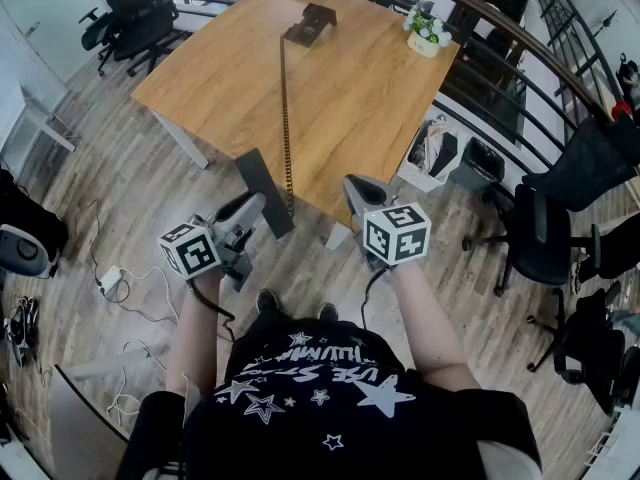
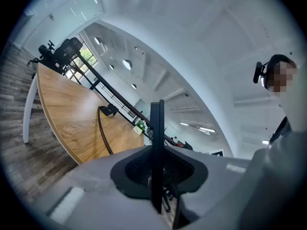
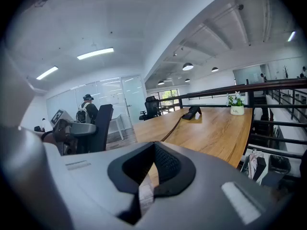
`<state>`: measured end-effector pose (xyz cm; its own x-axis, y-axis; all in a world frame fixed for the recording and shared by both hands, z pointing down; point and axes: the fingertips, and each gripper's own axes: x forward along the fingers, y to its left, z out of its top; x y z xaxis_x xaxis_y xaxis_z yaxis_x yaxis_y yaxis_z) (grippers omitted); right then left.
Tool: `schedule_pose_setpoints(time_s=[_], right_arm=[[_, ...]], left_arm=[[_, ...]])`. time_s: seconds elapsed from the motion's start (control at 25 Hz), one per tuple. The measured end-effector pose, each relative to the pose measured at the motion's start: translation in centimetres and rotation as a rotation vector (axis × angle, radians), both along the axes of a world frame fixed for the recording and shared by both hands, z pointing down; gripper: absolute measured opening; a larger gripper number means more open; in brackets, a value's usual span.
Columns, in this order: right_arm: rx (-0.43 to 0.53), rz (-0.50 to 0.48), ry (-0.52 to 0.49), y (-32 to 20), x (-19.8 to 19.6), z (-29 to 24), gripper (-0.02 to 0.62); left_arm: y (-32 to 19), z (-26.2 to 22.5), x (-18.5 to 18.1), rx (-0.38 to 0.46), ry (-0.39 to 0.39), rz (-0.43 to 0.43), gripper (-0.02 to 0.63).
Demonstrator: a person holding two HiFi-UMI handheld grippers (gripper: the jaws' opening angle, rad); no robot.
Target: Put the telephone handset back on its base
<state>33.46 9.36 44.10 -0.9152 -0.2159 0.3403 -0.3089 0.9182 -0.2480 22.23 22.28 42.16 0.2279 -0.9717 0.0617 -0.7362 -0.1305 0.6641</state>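
The black telephone base (image 1: 310, 23) sits at the far end of the wooden table (image 1: 350, 108). Its coiled cord (image 1: 286, 118) runs down the tabletop to the near edge. The flat black handset (image 1: 265, 193) hangs just off that edge, and my left gripper (image 1: 240, 220) is shut on it. In the left gripper view the handset (image 2: 157, 123) stands edge-on between the pads of the left gripper (image 2: 156, 152), with the base (image 2: 109, 110) far off. My right gripper (image 1: 362, 203) hovers beside it, shut and holding nothing. The right gripper (image 3: 153, 150) faces the base (image 3: 193, 112) across the table.
A white pot with a plant (image 1: 427, 33) stands on the table's far right corner. Office chairs stand at the far left (image 1: 130, 13) and at the right (image 1: 545, 238). A bin and a bag (image 1: 440, 153) sit under the railing. Cables (image 1: 110, 283) lie on the floor.
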Motion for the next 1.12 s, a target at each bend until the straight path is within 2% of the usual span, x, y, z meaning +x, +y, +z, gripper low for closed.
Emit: schedule_pose_setpoints(time_s=[0.44,0.64,0.88,1.12], right_arm=[[-0.008,0.046,0.021,1.3,-2.3,0.6,0.001],[-0.034,0.116,-0.006,1.9,-4.3,0.2,0.002],[-0.019,0.179,-0.023,3.2,-7.8,-0.8,0.002],[-0.02,0.226,-0.006,4.5,-9.7,-0.3,0.002]], left_arm=[[0.8,0.1,-2.1,0.011,0.001,0.048,0.077],[1.9,-0.5,-4.6,0.034,0.036,0.071,0.077],[3.5,-1.2,-8.8,0.047,0.048,0.113,0.077],[4.1,-1.8,-11.8,0.062,0.053,0.144,0.077]])
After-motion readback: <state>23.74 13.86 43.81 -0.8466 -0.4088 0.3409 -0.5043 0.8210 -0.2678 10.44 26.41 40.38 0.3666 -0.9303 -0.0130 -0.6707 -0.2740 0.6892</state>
